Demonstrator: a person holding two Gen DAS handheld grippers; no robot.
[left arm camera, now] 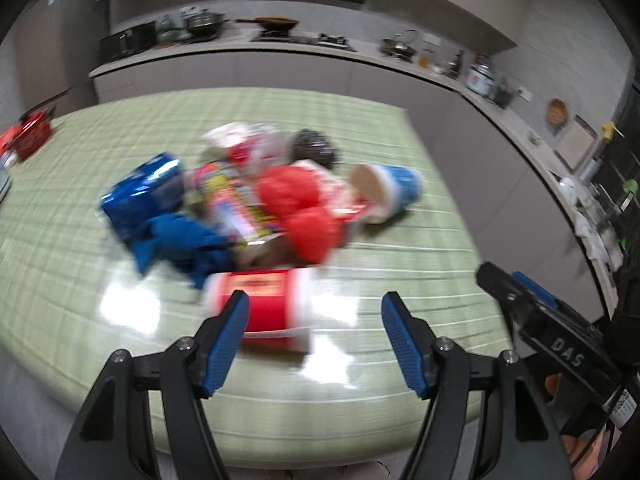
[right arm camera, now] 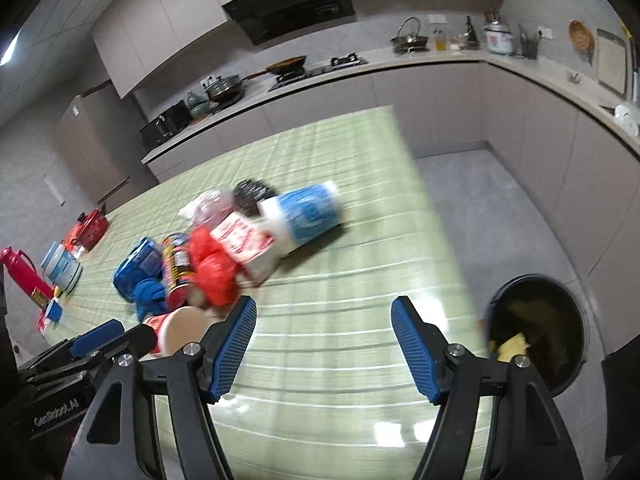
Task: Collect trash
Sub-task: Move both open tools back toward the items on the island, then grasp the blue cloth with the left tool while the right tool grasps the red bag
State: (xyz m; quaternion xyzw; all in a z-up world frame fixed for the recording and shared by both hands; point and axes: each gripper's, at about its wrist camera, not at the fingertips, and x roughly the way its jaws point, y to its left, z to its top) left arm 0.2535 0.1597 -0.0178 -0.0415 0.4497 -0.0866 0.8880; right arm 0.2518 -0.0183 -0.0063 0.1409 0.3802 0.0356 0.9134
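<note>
The left gripper [left arm camera: 314,318] points forward and downward, its two blue fingers [left arm camera: 224,344] apart with nothing pressed between them. The right gripper [right arm camera: 324,324] is tilted down too, its fingers [right arm camera: 416,344] also spread, the gap between them empty.

blurred trash heap [left arm camera: 248,204] on green checked table [left arm camera: 360,128]

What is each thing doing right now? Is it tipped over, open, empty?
Blue and white paper cup: tipped on its side.
Red and white paper cup: lying on its side, nearest the grippers.
Red plastic bag: crumpled in the pile.
Black round trash bin: open, yellow scraps inside.
Left gripper: jaws open, empty.
Right gripper: jaws open, empty.
</note>
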